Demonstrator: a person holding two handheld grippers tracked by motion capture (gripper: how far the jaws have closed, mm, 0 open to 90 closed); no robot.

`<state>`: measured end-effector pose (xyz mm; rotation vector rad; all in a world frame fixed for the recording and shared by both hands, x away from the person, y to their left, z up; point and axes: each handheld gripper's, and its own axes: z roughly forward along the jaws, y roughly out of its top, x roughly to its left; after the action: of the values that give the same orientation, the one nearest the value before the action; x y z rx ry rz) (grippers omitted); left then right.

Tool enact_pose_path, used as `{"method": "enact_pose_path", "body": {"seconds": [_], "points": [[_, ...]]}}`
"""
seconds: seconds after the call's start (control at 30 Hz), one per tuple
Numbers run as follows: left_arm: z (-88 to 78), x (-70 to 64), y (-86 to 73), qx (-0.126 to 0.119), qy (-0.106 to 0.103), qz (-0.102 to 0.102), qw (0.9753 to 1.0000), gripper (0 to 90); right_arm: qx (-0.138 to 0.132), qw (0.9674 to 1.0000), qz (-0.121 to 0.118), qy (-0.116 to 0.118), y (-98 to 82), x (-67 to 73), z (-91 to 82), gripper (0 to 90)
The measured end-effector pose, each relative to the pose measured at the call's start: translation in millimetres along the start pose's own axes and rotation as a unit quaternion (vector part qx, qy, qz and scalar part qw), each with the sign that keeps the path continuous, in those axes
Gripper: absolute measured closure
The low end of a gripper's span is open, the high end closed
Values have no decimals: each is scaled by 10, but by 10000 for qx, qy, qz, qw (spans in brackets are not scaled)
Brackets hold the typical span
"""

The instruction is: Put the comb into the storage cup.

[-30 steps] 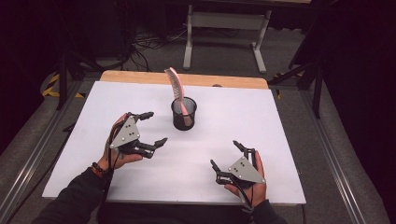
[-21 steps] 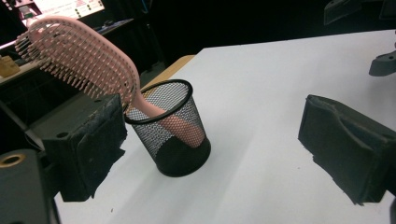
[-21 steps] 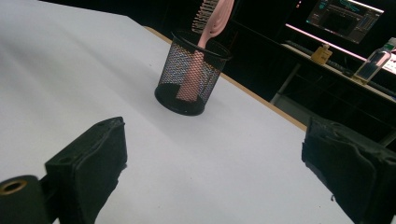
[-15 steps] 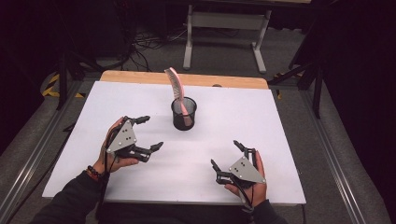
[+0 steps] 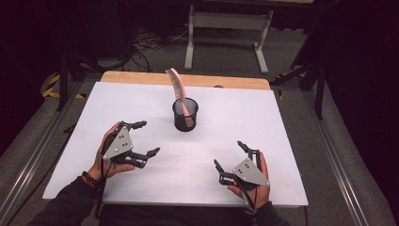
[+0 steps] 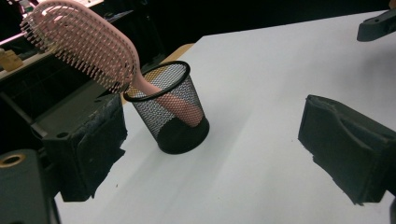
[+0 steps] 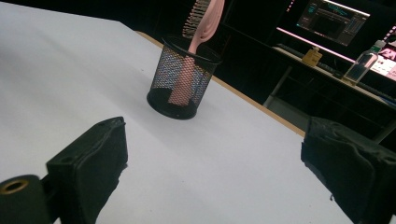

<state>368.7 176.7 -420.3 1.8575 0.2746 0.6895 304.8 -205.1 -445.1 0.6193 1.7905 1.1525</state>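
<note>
Left hand-held gripper (image 5: 145, 139) retreated; hairbrush (image 5: 178, 92) stands handle-down, leaning left.

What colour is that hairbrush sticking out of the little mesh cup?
Pale pink. The hairbrush stands handle-down in the black mesh cup; the left gripper view shows it best.
</note>
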Motion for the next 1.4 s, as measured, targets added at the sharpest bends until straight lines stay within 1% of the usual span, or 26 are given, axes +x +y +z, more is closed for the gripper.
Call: {"method": "enact_pose_path", "body": {"seconds": [0.13,0.23,0.3,0.4,0.67,1.0,1.17,1.33,1.4], "points": [[-35,-22,-21,77,33,62,9999,73,2,10000,-4,-3,1,-2,-2,77],[-58,-25,-47,138,-29,34,9999,65,0,10000,-12,4,2,-1,-1,77],[-74,-26,-65,185,-7,57,9998,60,6,10000,-15,4,3,-1,0,77],[-101,-31,-93,227,-26,48,9997,58,11,10000,-9,1,1,-4,0,77],[-175,-51,-155,320,74,109,9994,56,14,10000,-28,21,1,-1,0,77],[-292,-58,-251,375,115,60,9992,56,9,10000,-40,19,5,2,-1,77],[-360,-48,-314,434,176,35,9989,56,24,10000,-50,24,6,6,0,77],[-412,-44,-361,515,242,76,9984,58,11,10000,-43,24,8,5,3,77],[-424,-41,-375,521,240,54,9983,59,10,10000,-43,24,7,5,3,77]]}}
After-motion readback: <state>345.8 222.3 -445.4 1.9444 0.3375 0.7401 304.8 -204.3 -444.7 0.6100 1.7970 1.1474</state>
